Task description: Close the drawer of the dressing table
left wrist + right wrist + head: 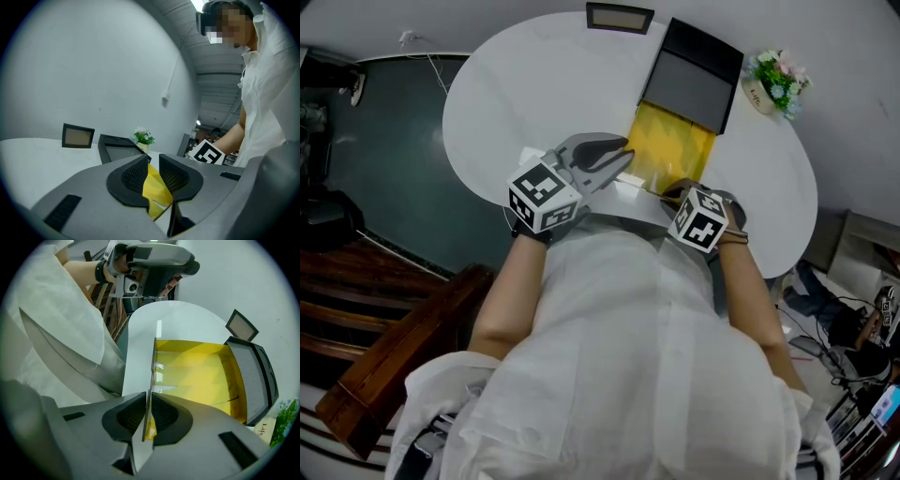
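Observation:
The dressing table (694, 75) is a black box with a raised lid on the white round table (534, 84). Its yellow drawer (670, 150) is pulled out toward me. In the right gripper view the drawer (197, 376) shows wide and empty, with a thin clear front panel (153, 366). My right gripper (149, 413) is shut on that panel's near end. My left gripper (623, 157) hovers just left of the drawer front. Its jaws are slightly apart with nothing between them, and the yellow drawer (154, 192) shows through the gap.
A small dark picture frame (620, 17) stands at the table's far edge. A flower pot (776, 80) sits right of the black box. My white-shirted body presses against the table's near edge. A wooden bench (394, 356) lies at the lower left.

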A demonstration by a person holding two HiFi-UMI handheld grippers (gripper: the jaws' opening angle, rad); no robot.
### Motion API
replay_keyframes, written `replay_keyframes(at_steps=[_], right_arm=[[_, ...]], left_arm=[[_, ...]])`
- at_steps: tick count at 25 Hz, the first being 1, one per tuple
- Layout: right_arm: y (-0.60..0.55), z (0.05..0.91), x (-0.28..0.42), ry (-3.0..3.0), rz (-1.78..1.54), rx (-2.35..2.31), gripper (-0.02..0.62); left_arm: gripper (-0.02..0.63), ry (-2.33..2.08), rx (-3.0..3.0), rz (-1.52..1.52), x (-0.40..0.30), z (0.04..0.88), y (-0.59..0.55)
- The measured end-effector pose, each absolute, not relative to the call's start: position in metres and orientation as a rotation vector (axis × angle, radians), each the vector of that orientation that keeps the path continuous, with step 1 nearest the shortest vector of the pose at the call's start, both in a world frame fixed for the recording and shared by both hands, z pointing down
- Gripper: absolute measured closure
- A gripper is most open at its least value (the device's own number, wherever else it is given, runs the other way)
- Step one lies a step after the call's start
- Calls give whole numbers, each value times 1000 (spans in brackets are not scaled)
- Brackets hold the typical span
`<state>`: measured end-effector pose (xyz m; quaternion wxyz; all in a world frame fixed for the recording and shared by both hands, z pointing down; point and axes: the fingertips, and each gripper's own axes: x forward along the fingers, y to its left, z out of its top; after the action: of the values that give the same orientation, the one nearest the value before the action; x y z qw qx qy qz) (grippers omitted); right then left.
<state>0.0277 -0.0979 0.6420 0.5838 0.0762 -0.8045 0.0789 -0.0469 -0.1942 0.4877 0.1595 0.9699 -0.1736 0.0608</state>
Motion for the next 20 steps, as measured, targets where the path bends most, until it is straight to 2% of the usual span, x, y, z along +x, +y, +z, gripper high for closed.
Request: replay_keyframes(at_steps=[20], right_arm=[[-100,641,33,-1887,270,210,574]], left_arm=[[523,-477,2774,196,-46,490,-207]])
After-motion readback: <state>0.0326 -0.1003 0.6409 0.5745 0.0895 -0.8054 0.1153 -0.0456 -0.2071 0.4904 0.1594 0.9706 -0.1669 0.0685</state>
